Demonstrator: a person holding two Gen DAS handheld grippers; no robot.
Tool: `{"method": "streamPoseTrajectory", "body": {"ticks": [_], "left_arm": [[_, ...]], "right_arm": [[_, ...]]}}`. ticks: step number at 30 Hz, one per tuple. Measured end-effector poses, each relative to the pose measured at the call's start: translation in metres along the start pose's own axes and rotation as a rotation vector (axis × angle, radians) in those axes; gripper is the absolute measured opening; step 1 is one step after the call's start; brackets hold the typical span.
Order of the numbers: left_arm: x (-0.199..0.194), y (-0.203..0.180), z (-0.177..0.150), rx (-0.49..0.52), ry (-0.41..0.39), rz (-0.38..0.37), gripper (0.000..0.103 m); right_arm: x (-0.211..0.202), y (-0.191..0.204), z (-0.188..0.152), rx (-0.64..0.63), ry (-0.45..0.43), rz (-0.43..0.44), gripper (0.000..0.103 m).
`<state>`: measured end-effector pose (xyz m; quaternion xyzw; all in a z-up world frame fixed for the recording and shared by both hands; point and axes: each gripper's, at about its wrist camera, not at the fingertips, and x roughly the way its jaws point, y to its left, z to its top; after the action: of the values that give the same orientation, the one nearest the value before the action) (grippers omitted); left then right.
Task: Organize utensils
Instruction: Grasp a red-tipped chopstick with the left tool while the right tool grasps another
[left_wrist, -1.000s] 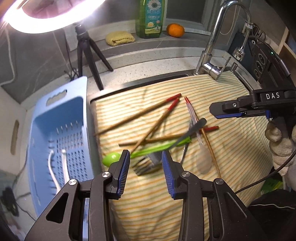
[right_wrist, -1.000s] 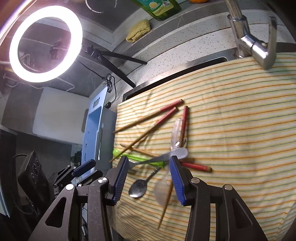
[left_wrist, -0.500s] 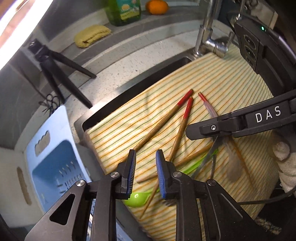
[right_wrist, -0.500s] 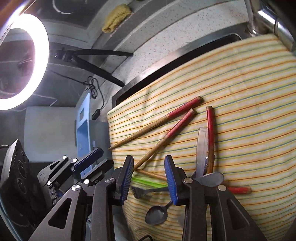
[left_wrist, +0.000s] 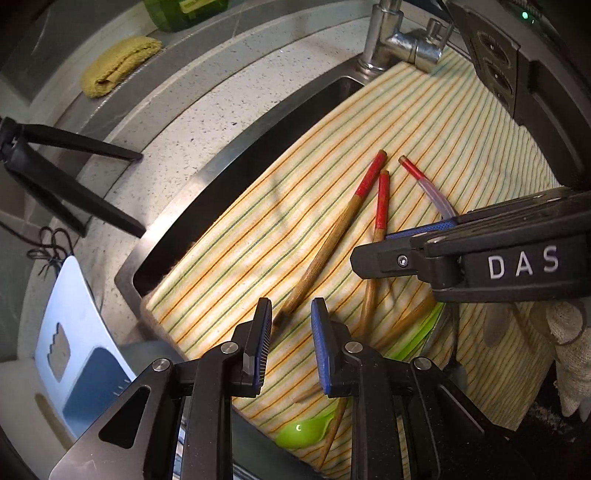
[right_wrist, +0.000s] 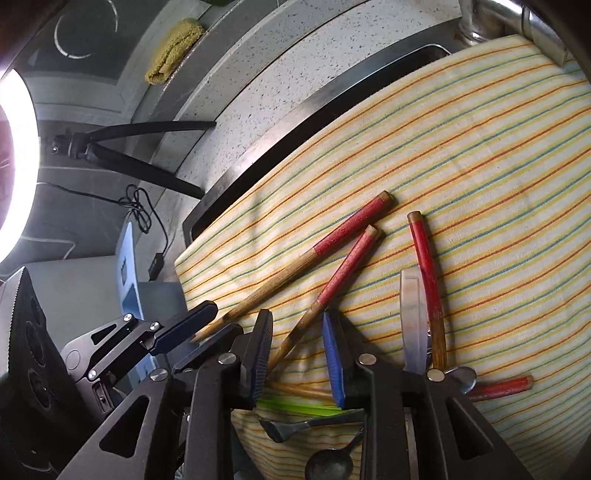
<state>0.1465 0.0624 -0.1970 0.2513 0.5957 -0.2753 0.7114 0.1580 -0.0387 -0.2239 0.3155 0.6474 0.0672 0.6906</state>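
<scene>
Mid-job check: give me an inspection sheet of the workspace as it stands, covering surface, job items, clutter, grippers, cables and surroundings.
Surface: striped cloth spread over the sink.
Job's things: red-tipped chopsticks lie crossed and scattered; green spoon at the cloth's near edge; clear spoon, metal spoon and a fork in the pile.
Clutter: yellow sponge and green bottle on the back ledge.
Grippers: left gripper open, jaws astride a chopstick's thin end; right gripper open over another chopstick.
Cables: a black cord on the counter beside the sink.
Surroundings: faucet, tripod, ring light, blue basket.
</scene>
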Motion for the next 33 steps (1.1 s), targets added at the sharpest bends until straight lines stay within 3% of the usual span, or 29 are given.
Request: {"method": "streamPoseTrajectory", "body": {"ticks": [9,10,19,24,33], "left_arm": [[0.018,-0.002,0.007,0.018,0.0,-0.01,0.02],[0.018,-0.003,0.007,0.021,-0.001,-0.012,0.015],[0.01,-0.001,-0.004,-0.062,-0.02,-0.051,0.007],[0.001,0.005,-0.01,-0.117,-0.044,-0.081,0.005],[-0.023,0.009,-0.014,-0.176,-0.095,-0.116,0.005]], "right_arm": [[0.004,0.014,-0.004,-0.023,-0.036,-0.095,0.017],[0.004,0.014,-0.004,-0.018,-0.037,-0.094,0.016],[-0.003,-0.005,-0.004,0.058,-0.043,-0.011,0.01],[-0.009,-0.015,-0.006,0.117,-0.043,0.078,0.008],[-0.04,-0.024,-0.011,0.112,-0.075,0.145,0.006]]}}
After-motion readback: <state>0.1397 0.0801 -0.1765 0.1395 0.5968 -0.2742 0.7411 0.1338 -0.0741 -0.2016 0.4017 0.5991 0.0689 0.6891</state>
